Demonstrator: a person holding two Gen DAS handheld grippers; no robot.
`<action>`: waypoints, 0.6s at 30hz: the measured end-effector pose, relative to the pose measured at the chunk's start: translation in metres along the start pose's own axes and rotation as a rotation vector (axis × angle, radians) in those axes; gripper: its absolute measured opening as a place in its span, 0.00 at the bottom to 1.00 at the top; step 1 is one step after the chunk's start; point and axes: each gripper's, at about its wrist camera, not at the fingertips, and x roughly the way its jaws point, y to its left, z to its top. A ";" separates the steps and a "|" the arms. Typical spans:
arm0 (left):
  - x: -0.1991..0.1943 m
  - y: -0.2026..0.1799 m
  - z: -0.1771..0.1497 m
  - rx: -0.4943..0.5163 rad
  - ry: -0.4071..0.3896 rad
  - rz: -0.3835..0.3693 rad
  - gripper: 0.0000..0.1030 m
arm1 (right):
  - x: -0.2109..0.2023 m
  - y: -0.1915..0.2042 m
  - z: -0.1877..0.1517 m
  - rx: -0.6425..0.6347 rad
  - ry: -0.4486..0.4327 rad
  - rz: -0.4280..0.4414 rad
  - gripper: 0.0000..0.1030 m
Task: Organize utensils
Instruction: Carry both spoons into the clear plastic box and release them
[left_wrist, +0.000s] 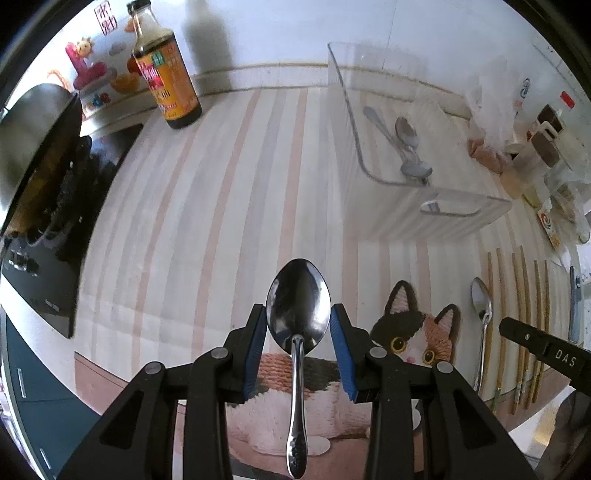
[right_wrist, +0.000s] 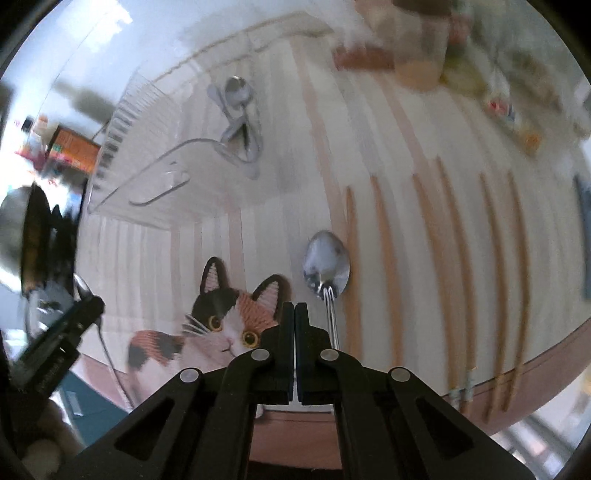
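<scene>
The left gripper is grasping a spoon by its bowl; the right gripper is clenched empty, near another spoon.

Four spoons in all: one held spoon, one table spoon, two bin spoons inside one clear bin; six chopsticks, one sauce bottle
</scene>
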 end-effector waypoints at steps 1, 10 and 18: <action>0.003 0.000 -0.001 -0.003 0.005 0.001 0.31 | 0.006 -0.001 0.000 -0.003 0.026 0.002 0.02; 0.030 -0.005 -0.012 -0.017 0.065 -0.007 0.31 | 0.045 -0.002 -0.011 -0.041 0.134 -0.073 0.10; 0.034 -0.009 -0.011 -0.015 0.067 -0.007 0.31 | 0.053 0.020 -0.018 -0.130 0.112 -0.170 0.00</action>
